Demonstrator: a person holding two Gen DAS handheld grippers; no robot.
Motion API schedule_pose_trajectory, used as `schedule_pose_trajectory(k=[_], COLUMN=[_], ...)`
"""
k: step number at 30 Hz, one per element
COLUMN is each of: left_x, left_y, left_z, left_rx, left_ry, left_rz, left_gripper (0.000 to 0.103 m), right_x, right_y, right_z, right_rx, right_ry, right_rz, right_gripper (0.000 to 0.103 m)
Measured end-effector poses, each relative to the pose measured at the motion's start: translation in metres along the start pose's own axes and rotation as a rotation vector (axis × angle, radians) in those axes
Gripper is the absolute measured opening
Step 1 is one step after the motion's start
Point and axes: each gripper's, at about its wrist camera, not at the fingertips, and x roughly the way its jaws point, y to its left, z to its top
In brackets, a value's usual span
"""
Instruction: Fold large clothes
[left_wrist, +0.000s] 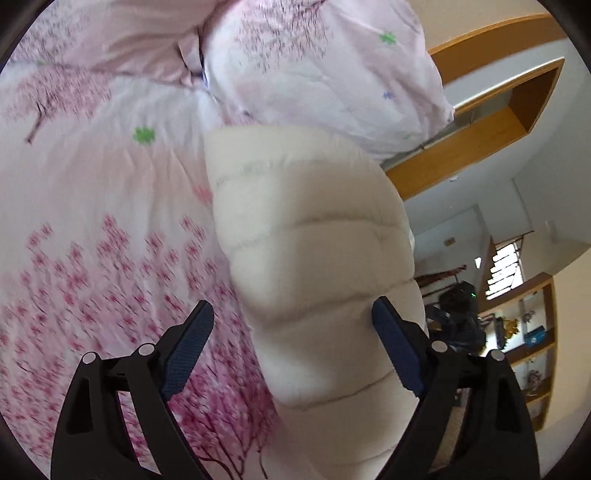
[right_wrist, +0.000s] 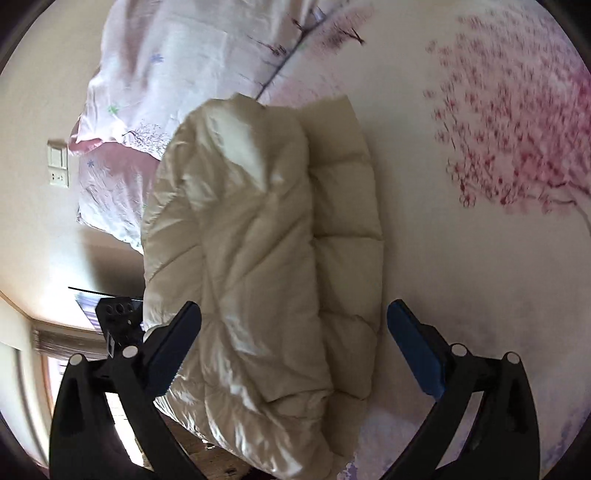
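Cream quilted puffer jacket (right_wrist: 258, 236) lies folded lengthwise on a bed (right_wrist: 461, 277) covered in pink cherry-blossom sheeting, near a matching pillow (left_wrist: 332, 66). Left hand-held gripper (left_wrist: 291, 317) has fingers spread wide, jacket between them; right hand-held gripper (right_wrist: 293, 314) likewise spread, gripping nothing. Wooden shelving (left_wrist: 532, 332) and cream walls beyond the bed; wall switch plate (right_wrist: 58, 164) beside the pillow.

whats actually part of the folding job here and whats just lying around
Part of the job:
cream puffer jacket
left gripper, open
right gripper, open
floral bedsheet the jacket lies on

Just lying about:
floral pillow
wooden shelves
wall switch panel
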Motion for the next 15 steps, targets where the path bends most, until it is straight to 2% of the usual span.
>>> schedule_pose_trajectory(k=[15], left_x=[0.044], left_y=[0.004], left_z=[0.000], left_rx=[-0.083], left_ry=[0.101], left_rz=[-0.154], left_gripper=[0.090], right_x=[0.034], right_y=[0.021], right_z=[0.014], right_rx=[-0.135], right_ry=[0.114], right_rz=[0.097], right_gripper=[0.101])
